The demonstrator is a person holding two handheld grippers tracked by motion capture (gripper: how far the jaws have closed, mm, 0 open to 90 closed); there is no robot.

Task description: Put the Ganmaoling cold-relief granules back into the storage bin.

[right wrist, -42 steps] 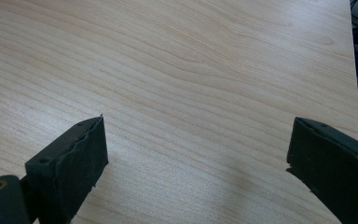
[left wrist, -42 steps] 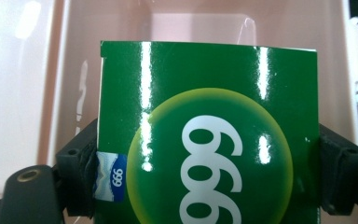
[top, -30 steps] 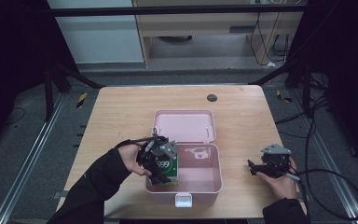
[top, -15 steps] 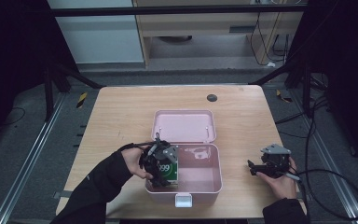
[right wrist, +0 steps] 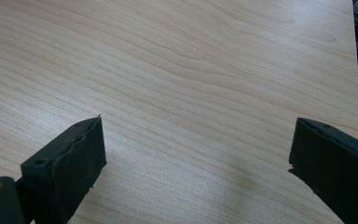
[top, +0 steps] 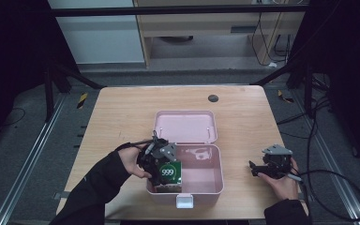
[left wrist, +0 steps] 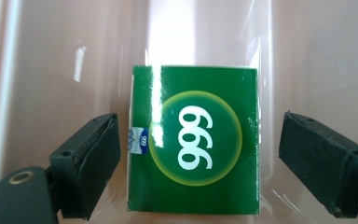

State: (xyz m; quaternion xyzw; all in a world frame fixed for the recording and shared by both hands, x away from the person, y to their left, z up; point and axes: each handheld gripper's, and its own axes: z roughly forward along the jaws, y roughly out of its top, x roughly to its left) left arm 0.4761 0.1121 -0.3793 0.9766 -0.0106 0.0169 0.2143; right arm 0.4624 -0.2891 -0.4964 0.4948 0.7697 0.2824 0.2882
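A green carton (left wrist: 193, 144) printed with a white "999" lies inside the open pink plastic box (top: 218, 180), at its front left (top: 170, 172). My left gripper (left wrist: 199, 123) is over it, one black jaw on each side of the carton. A gap shows at the right jaw and the left jaw is close to the carton's edge, so this gripper is open. In the high view the left gripper (top: 161, 161) reaches over the box's left wall. My right gripper (top: 261, 169) rests open over bare table to the right of the box (right wrist: 198, 128), holding nothing.
The box's lid (top: 186, 126) lies open flat behind it, and a white latch (top: 184, 201) sticks out at the front. A small pale item (top: 195, 152) sits at the back of the box floor. A dark round spot (top: 213, 98) marks the far table.
The left gripper and the green carton have shifted slightly toward the box's front and lower into it. The right gripper has stayed still.
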